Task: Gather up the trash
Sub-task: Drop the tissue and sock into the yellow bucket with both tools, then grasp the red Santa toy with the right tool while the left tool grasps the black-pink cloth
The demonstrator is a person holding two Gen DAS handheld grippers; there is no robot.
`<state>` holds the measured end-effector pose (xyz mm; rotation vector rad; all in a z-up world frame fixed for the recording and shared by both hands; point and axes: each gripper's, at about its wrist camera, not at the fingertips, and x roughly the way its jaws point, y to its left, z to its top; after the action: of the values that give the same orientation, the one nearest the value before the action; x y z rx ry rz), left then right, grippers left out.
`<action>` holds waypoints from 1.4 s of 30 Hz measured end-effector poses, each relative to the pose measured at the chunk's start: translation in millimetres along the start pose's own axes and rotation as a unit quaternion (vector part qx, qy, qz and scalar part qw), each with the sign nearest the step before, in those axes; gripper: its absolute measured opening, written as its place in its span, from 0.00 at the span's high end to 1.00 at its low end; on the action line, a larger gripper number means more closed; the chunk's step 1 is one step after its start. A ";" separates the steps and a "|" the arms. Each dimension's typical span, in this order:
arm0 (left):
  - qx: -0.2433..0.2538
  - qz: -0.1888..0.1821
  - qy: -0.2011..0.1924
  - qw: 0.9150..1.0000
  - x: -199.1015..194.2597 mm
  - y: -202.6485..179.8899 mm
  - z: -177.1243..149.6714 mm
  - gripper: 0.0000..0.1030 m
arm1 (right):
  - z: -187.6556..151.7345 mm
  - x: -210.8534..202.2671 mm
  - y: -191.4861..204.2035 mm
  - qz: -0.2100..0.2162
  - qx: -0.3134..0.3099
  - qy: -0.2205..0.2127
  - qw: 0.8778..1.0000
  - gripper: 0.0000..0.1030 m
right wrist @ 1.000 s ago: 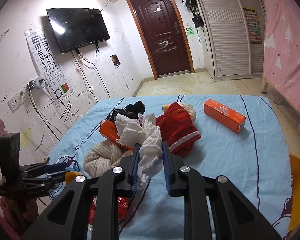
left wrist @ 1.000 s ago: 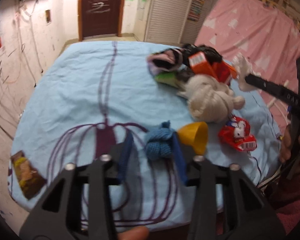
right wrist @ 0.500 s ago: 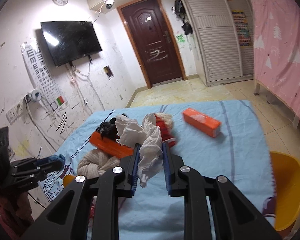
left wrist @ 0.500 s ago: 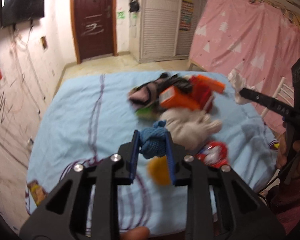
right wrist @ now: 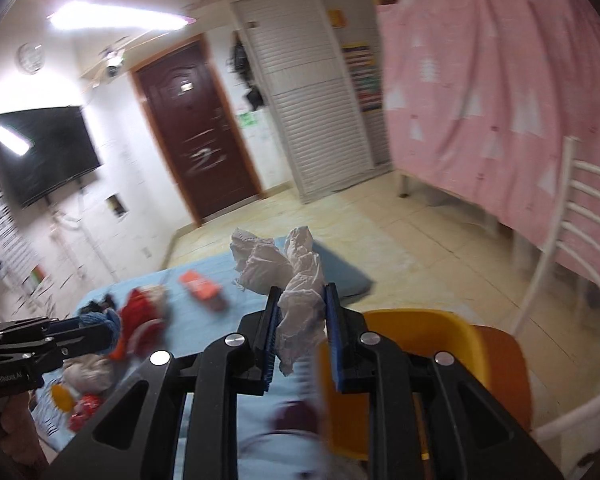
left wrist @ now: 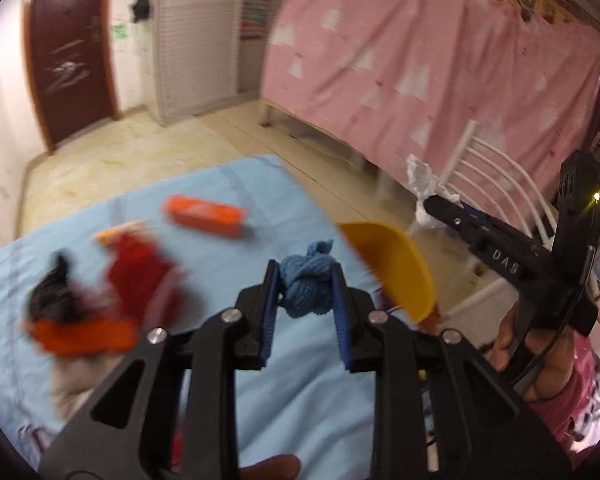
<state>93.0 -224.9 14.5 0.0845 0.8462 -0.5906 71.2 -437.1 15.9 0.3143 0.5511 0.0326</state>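
Observation:
My left gripper (left wrist: 305, 276) is shut on a balled blue knit cloth (left wrist: 306, 286) and hangs over the right edge of the blue bed (left wrist: 228, 200), close to a yellow bin (left wrist: 392, 268). In the left wrist view my right gripper (left wrist: 430, 204) reaches in from the right with crumpled white tissue (left wrist: 422, 178) between its tips. The right wrist view shows that gripper (right wrist: 302, 296) shut on the white tissue (right wrist: 296, 280), with the yellow bin (right wrist: 400, 360) just below and to its right. The left gripper (right wrist: 88, 326) appears at the far left there, blue cloth (right wrist: 100, 320) in it.
An orange box (left wrist: 204, 216), a red garment (left wrist: 140, 276), a black item (left wrist: 54, 292), an orange packet (left wrist: 84, 334) and a cream knit bundle (right wrist: 88, 374) lie on the bed. A white chair (left wrist: 496, 184) stands by the pink curtain (left wrist: 420, 60). Tiled floor lies beyond the bed.
Both grippers have swung to the right, away from the pile, toward the bed's edge and the yellow bin. The left one lifted the blue cloth off the sheet. The tissue stayed gripped.

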 end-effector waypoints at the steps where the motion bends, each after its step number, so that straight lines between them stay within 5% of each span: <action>1: 0.003 -0.007 0.008 1.000 9.8 -9.1 4.9 0.77 | 0.0 0.8 -4.4 -0.006 0.002 0.000 1.000 0.85; 7: 0.007 -0.040 0.064 0.997 72.5 -52.0 26.2 0.77 | -5.4 7.7 -38.7 -0.034 0.041 0.005 0.999 0.85; 11: 0.007 -0.032 0.075 0.997 91.3 -63.2 32.7 0.55 | -7.4 12.5 -57.7 -0.031 0.060 0.014 0.998 0.85; 14: -0.002 -0.027 0.073 0.997 92.8 -62.5 34.3 0.53 | -7.6 18.7 -64.3 -0.033 0.070 0.023 0.997 0.82; 18: -0.013 -0.021 0.067 0.997 79.7 -55.5 32.7 0.52 | -9.1 24.4 -64.7 -0.031 0.077 0.035 0.996 0.75; 22: -0.026 -0.016 0.058 0.998 62.9 -44.8 30.2 0.49 | -10.8 26.4 -53.2 -0.035 0.065 0.034 0.997 0.47; 32: -0.058 0.018 0.014 0.998 6.2 11.4 26.6 0.49 | -9.4 25.2 7.0 0.003 0.008 0.027 1.000 0.45; 42: -0.091 0.108 -0.009 0.990 -45.3 96.0 19.2 0.47 | -8.2 50.9 85.5 0.057 -0.043 0.053 0.996 0.44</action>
<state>133.1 -129.5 45.1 0.0037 0.8562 -0.3076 114.9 -347.6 9.2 0.2602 0.6347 0.1834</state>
